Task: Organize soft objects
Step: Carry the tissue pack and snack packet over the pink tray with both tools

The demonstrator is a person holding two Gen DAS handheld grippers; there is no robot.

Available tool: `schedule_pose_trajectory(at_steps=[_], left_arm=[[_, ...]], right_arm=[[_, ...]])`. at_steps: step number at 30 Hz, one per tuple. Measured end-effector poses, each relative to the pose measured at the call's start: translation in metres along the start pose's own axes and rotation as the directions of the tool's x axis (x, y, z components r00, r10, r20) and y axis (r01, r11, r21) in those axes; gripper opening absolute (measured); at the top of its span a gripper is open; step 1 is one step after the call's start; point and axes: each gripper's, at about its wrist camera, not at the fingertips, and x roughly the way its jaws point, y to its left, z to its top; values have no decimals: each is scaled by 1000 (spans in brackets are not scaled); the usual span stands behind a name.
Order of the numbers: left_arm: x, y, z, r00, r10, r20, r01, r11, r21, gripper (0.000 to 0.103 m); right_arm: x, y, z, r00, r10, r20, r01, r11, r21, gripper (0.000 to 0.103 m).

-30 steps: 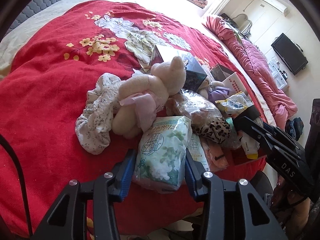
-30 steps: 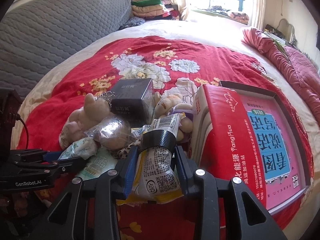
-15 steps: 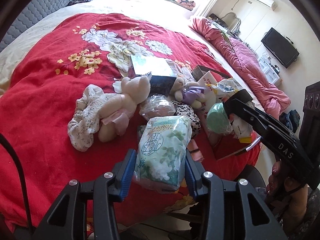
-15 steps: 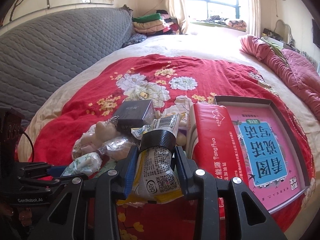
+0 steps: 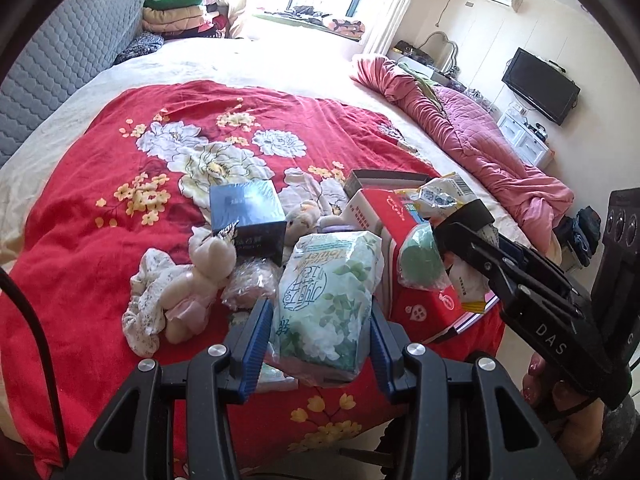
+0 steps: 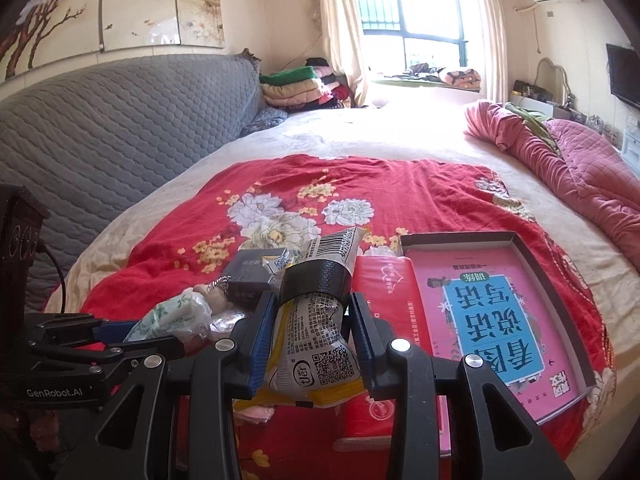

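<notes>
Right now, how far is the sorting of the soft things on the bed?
Done: nothing looks sorted yet. In hand: the left gripper holds a green floral tissue pack, and the right gripper holds a taped snack bag. Left: the plush bear, the floral cloth and a wrapped toy lie piled on the red quilt.

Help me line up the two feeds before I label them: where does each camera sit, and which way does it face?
Left wrist: on the left gripper, facing down across the red quilt; its jaws clamp a tissue pack; a hand shows.
Right wrist: on the right gripper, facing the window; its jaws clamp a taped bag.
Shared: quilt, tissue pack, dark box, each other's gripper.
</notes>
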Motion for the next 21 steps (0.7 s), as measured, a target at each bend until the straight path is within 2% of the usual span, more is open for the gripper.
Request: schedule_pose_trajectory(at_steps=[6,12,16,21], left_arm=[[0,-20,15,1000,-1,22,0,1000,27,46],[6,-31,20,1000,-11,20,10,999,38,46],[6,-26,17,1000,-2,22,2,1000,31,46],[-4,-5,16,998,38,46,-38,999,1,46]], right_arm=[[-9,-30,4,999,25,32,-28,995,98,38],[1,-64,0,990,144,10,-142,953,268,38],[2,-52,2,981,192,13,-189,954,232,38],[16,-12,2,968,249,-34,-241,958,154,38]])
